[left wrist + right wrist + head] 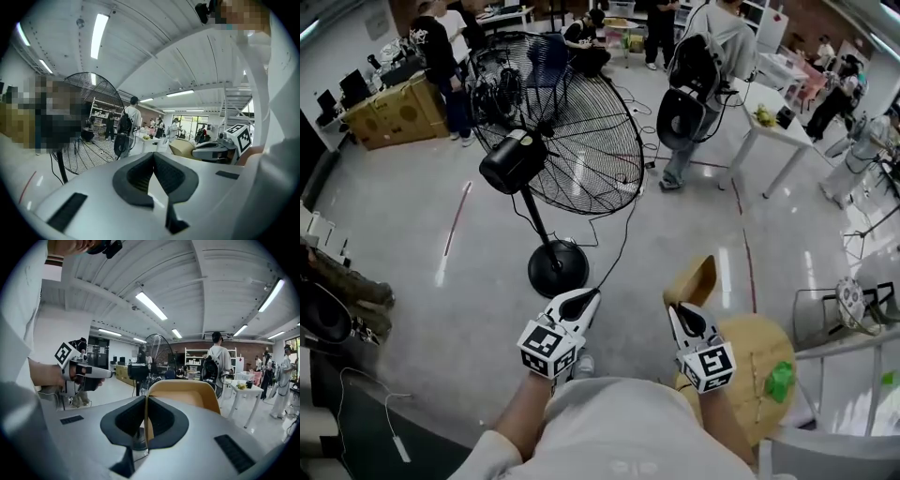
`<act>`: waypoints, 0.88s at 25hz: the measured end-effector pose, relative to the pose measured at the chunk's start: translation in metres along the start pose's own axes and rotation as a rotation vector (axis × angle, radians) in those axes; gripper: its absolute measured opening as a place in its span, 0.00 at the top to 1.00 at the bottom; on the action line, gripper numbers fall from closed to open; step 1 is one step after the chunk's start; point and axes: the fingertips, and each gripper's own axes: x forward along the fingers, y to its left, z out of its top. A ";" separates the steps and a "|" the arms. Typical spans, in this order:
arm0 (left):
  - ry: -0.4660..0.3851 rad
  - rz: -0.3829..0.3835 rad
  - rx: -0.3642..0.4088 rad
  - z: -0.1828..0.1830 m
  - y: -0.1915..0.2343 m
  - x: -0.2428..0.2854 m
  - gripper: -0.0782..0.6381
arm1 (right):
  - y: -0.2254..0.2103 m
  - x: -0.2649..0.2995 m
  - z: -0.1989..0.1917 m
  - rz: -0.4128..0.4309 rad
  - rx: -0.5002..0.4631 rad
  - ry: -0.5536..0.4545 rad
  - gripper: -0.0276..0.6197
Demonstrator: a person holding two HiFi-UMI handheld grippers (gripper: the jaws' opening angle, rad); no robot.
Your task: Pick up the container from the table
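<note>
The container (694, 279) is a tan, thin-walled bowl tipped on edge and lifted off the round wooden table (764, 342). My right gripper (679, 309) is shut on its rim. In the right gripper view the tan wall (187, 397) rises just past the jaws, with its edge pinched between the pads (159, 416). My left gripper (589, 298) hangs beside it to the left, shut and empty. Its pads (171, 176) meet at the tip, and the container (180, 147) shows off to its right.
A large black floor fan (567, 122) on a round base (558, 267) stands straight ahead on the grey floor. A small green object (780, 382) lies on the wooden table. A white table (773, 127) and several people are further off.
</note>
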 end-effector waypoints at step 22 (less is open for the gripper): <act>-0.012 -0.016 -0.014 -0.005 -0.008 -0.013 0.87 | 0.027 -0.004 -0.017 0.045 -0.029 -0.027 0.89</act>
